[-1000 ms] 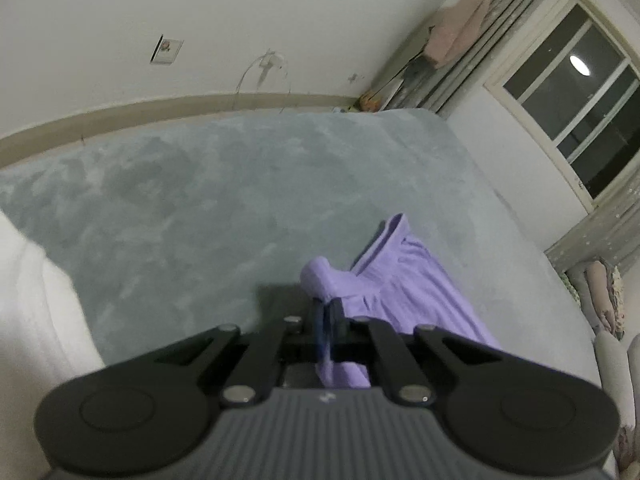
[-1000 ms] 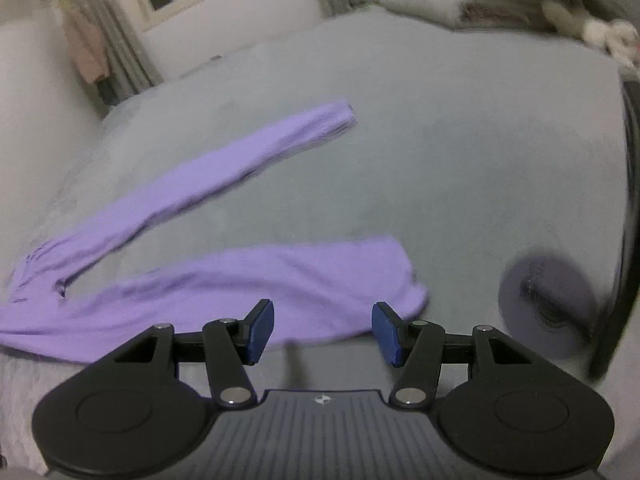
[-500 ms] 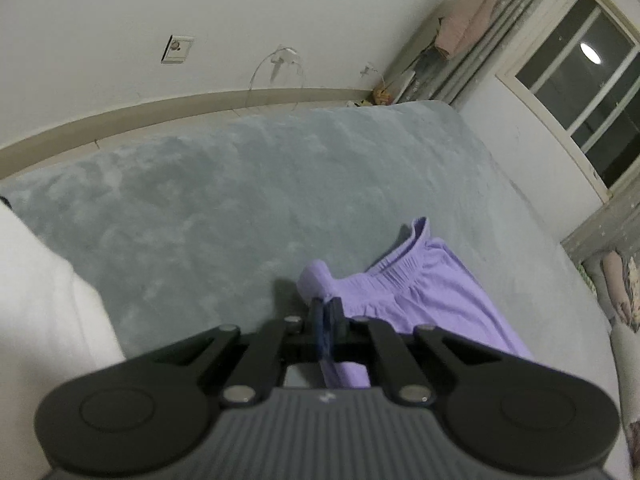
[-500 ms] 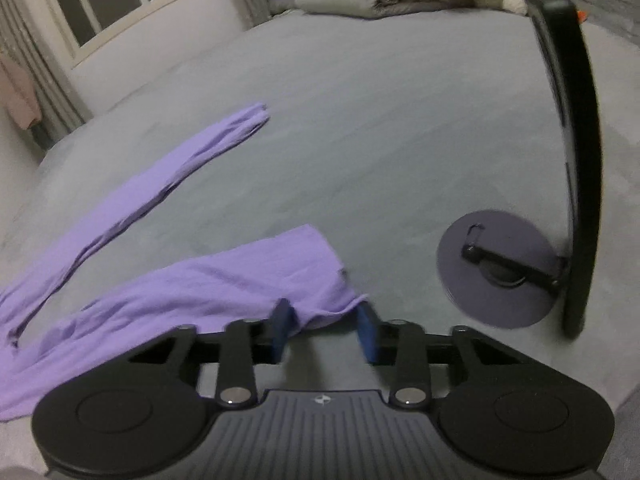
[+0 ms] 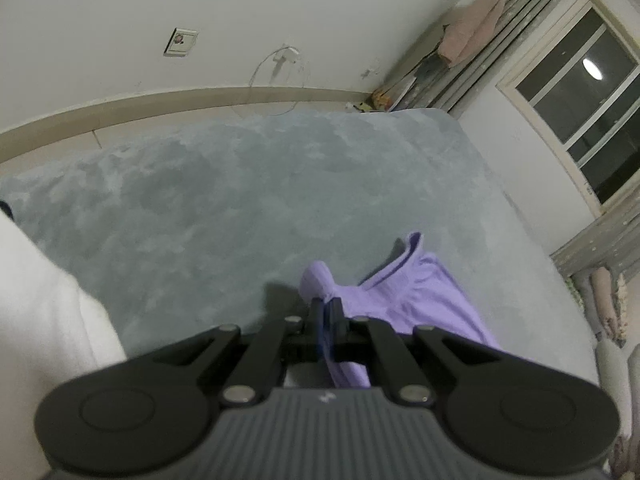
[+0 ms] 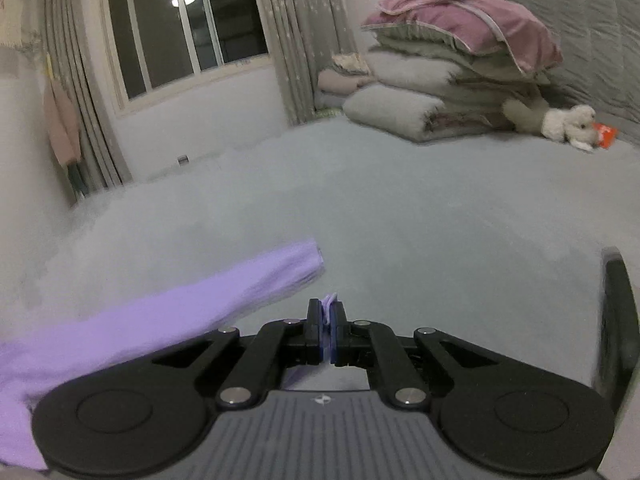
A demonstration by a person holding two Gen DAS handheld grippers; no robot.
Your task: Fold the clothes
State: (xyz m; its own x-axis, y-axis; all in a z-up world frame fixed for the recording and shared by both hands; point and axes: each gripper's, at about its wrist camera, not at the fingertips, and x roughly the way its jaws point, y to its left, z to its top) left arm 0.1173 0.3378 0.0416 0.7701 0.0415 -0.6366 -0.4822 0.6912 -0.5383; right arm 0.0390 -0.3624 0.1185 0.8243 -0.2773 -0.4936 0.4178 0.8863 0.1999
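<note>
Now both grippers pinch the purple trousers on the grey bed.

Leftmost, the left gripper (image 5: 326, 312) is clenched on a bunched corner of the purple trousers (image 5: 416, 304) at what looks like the waistband, though the fisheye makes that uncertain; the cloth trails toward the bed's (image 5: 200, 208) window-side edge. Across, the right gripper (image 6: 327, 320) has its jaws pressed together on a sliver of purple hem, and one trouser leg (image 6: 168, 320) stretches out to its left. Folded quilts (image 6: 448, 76) are stacked at the bed's far right corner, a plush toy (image 6: 568, 124) beside them.
</note>
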